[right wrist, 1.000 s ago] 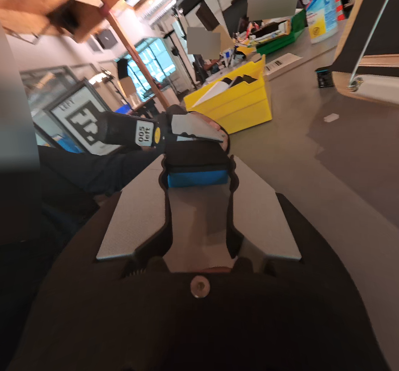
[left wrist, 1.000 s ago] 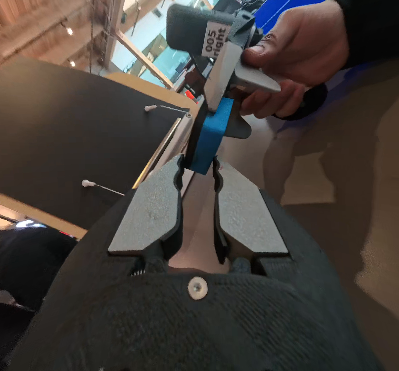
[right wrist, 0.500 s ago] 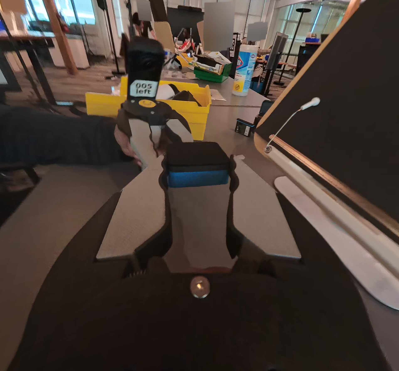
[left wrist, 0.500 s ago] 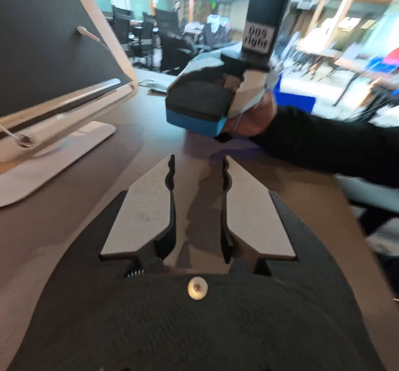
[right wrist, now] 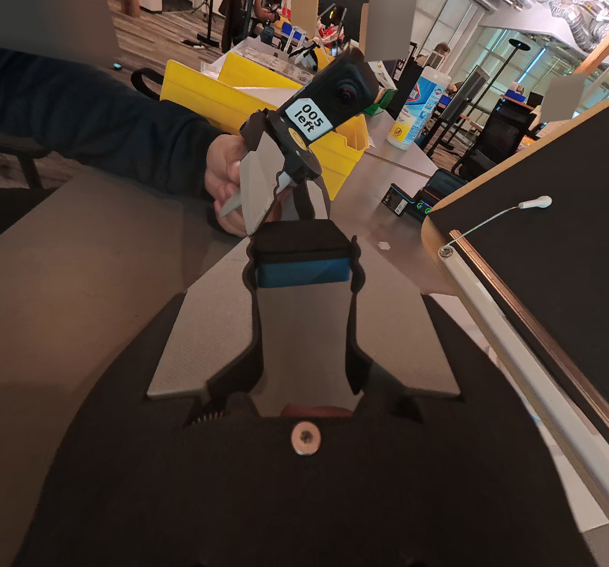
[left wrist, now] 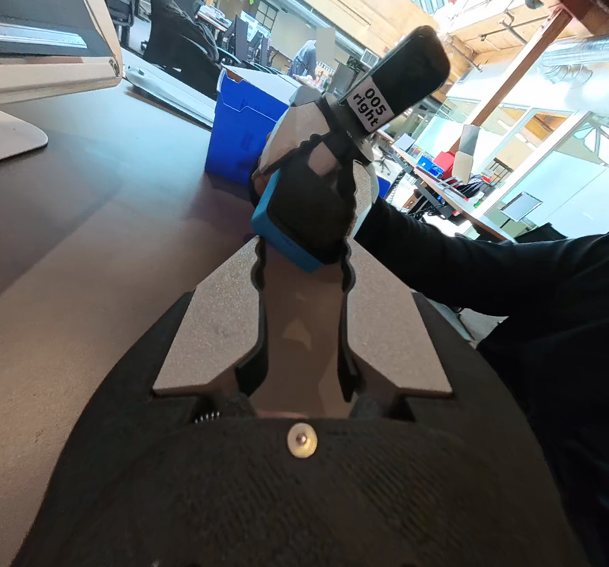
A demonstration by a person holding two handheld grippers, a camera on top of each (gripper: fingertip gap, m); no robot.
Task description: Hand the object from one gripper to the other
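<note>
The object is a block with a black top and a blue base (right wrist: 301, 274). My right gripper (right wrist: 301, 254) is shut on it across its width and holds it above the table. The left wrist view shows the block (left wrist: 306, 218) in the right gripper (left wrist: 313, 201), tilted, with its near blue corner at my left gripper's tips. My left gripper (left wrist: 301, 254) is open, and I cannot tell if its jaws touch the block. In the right wrist view the left gripper (right wrist: 283, 218) sits just behind the block's far end.
A grey-brown table (left wrist: 99, 254) lies below. A blue bin (left wrist: 240, 135) stands behind the grippers. A yellow bin (right wrist: 230, 99), a wipes canister (right wrist: 418, 109) and small black devices (right wrist: 398, 203) stand farther back. A black board on a stand (right wrist: 543, 221) is at the right. Both grippers' tips are close together, under 4 cm apart.
One second ago my left gripper was pinched on the block's thin edge. It let go and backed off. It has now come back close to the block. The right gripper keeps its hold.
</note>
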